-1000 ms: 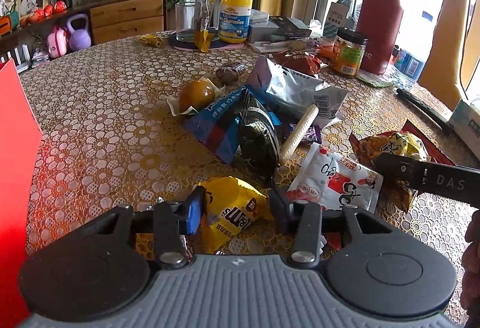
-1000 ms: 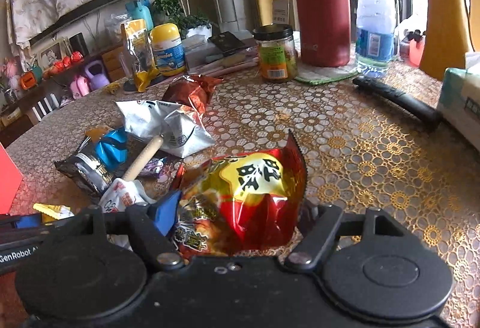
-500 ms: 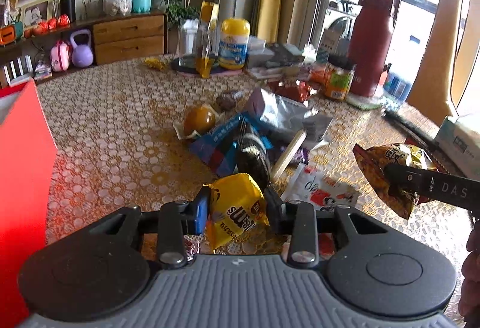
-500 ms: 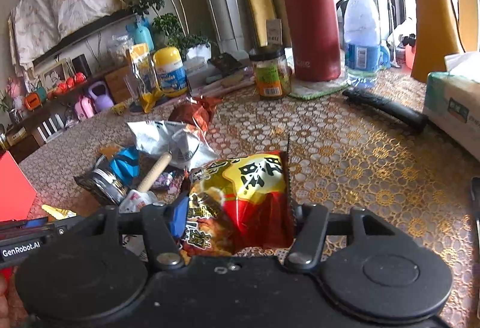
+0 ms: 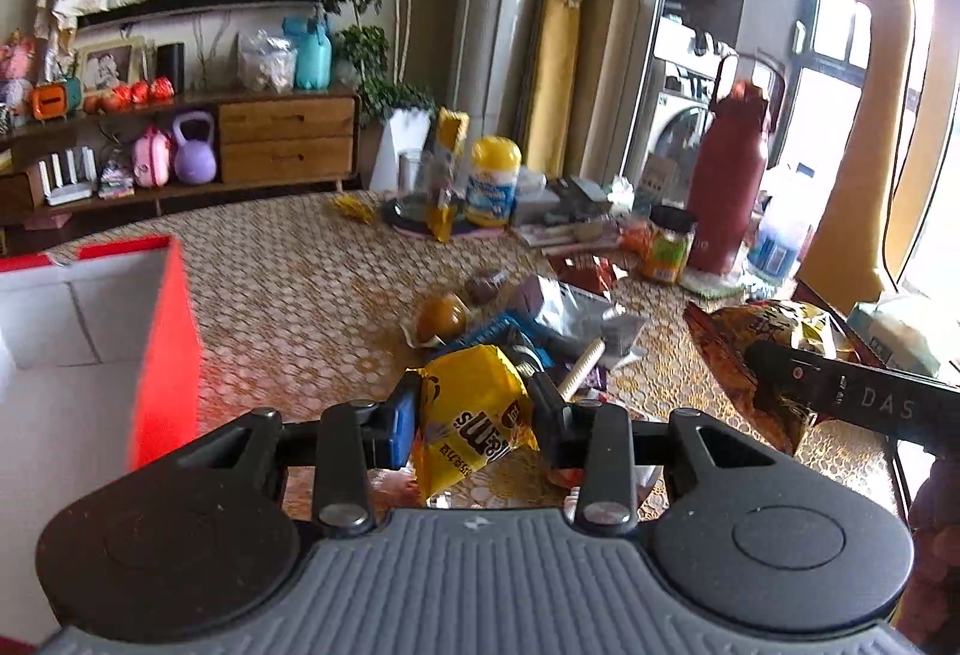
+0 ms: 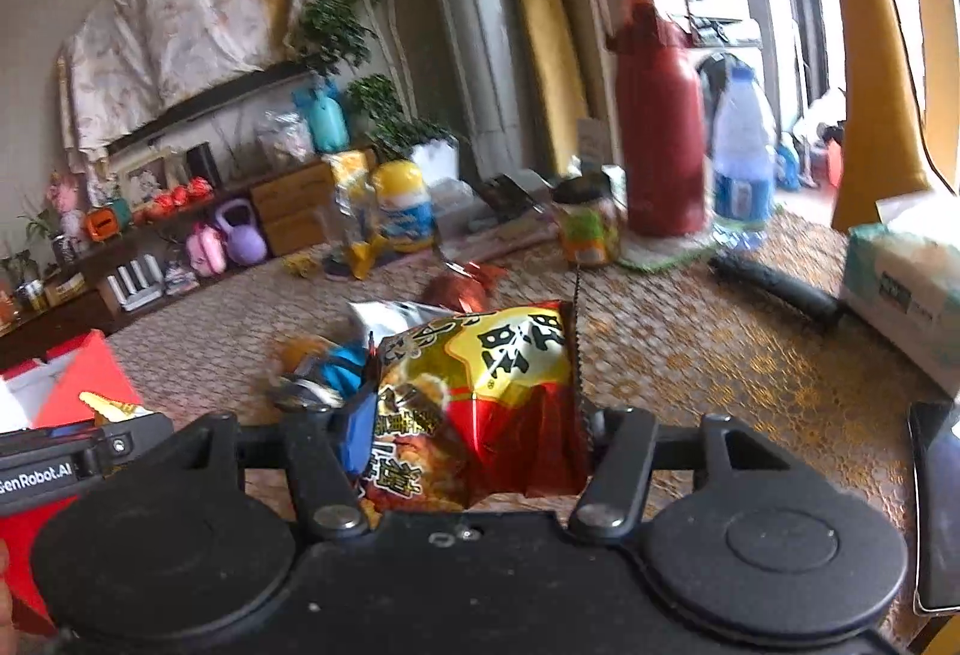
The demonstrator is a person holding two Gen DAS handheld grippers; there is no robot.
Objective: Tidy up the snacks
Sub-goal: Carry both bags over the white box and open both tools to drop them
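My left gripper (image 5: 474, 409) is shut on a yellow candy packet (image 5: 471, 415), held clear above the table. My right gripper (image 6: 474, 427) is shut on a red and yellow snack bag (image 6: 480, 391), also lifted; in the left wrist view that snack bag (image 5: 738, 349) hangs at the right with a black finger across it. A heap of other snack packets (image 5: 540, 319) lies on the gold patterned tablecloth (image 5: 300, 283) beyond both grippers. A red box (image 5: 90, 355) with a white inside stands open at the left, beside my left gripper.
At the table's far side stand a dark red flask (image 5: 729, 187), a water bottle (image 6: 741, 163), a green-labelled jar (image 5: 666, 247) and a yellow-lidded tub (image 5: 495, 181). A tissue pack (image 6: 906, 289) and a black stick (image 6: 774, 286) lie at the right. A phone (image 6: 936, 499) rests near the right edge.
Both grippers closed on their packets and rose off the table with them. The left view swung so the red box's open top now shows.
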